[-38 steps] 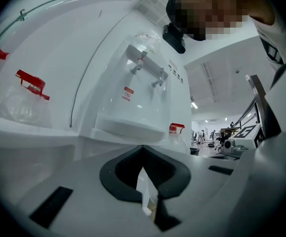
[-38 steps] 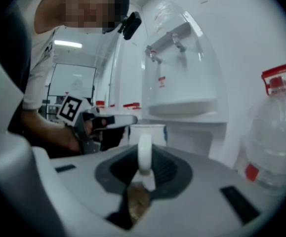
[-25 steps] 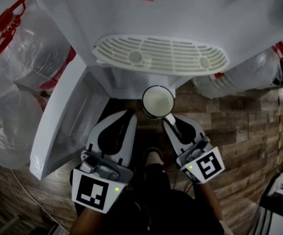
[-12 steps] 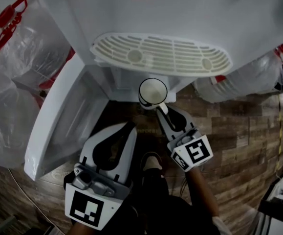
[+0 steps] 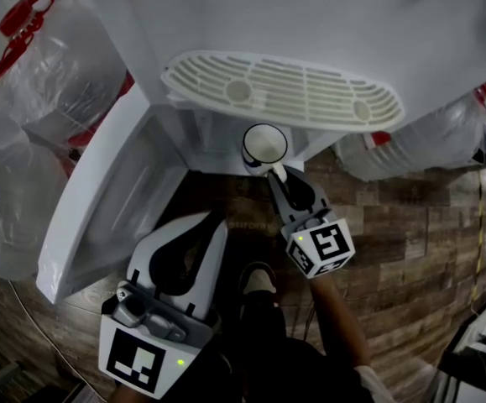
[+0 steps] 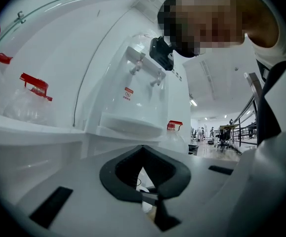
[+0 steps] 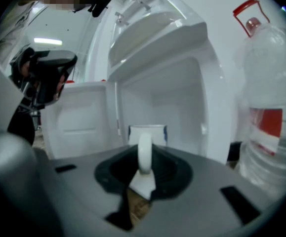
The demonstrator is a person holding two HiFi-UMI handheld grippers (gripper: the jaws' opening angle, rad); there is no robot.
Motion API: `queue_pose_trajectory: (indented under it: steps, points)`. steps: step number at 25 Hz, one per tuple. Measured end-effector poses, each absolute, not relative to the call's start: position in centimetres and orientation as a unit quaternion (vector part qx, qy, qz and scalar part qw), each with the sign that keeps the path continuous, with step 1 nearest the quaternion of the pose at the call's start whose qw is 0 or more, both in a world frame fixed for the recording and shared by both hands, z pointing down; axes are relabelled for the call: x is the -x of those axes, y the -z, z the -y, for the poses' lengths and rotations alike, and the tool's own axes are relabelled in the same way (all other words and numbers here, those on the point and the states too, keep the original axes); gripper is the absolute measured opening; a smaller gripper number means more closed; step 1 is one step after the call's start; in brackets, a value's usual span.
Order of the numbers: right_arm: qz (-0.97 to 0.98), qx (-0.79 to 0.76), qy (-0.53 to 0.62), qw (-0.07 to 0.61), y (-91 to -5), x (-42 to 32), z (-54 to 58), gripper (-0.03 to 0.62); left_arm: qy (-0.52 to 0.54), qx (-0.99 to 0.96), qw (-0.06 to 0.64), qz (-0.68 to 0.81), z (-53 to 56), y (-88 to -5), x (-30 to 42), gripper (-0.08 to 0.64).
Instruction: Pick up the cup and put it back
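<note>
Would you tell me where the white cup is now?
Head view, centre: the white round cup hangs by its handle in the right hand-held gripper, just below the white slotted drip tray.

The cup [image 5: 264,143] is hanging below the tray [image 5: 284,91], before the open cabinet [image 7: 160,95]; bottles [image 5: 37,82] are standing either side.

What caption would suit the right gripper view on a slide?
Right tongs clamp a white cup by its handle, facing the open dispenser cabinet.
</note>
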State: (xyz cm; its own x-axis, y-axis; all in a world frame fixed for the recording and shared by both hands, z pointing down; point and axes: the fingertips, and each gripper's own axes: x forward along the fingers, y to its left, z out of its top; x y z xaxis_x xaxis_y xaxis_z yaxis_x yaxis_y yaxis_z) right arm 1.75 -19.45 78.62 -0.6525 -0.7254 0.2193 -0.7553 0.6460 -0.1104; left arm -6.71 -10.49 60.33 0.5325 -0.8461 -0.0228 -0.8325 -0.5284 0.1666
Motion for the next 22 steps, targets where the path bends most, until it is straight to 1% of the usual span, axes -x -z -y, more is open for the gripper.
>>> queue_pose_trajectory:
  steps: [5, 9, 13, 22]
  points:
    - [0.897, -0.422, -0.102, 0.086, -80.4, -1.6, 20.9, 0.074, 0.047, -0.869, 0.087, 0.485, 10.6, -61.3, 7.5, 0.009]
    - [0.891, -0.432, -0.106, 0.090, -81.8, -1.5, 22.0, 0.072, 0.034, -0.867, 0.079, 0.491, 10.8, -61.8, 7.8, 0.008]
    - [0.886, -0.441, -0.110, 0.093, -82.7, -1.2, 22.8, 0.073, 0.034, -0.863, 0.097, 0.495, 10.9, -62.4, 8.1, 0.008]
    - [0.876, -0.455, -0.117, 0.108, -85.2, -1.1, 24.2, 0.074, 0.026, -0.861, 0.104, 0.497, 11.0, -62.9, 8.4, 0.009]
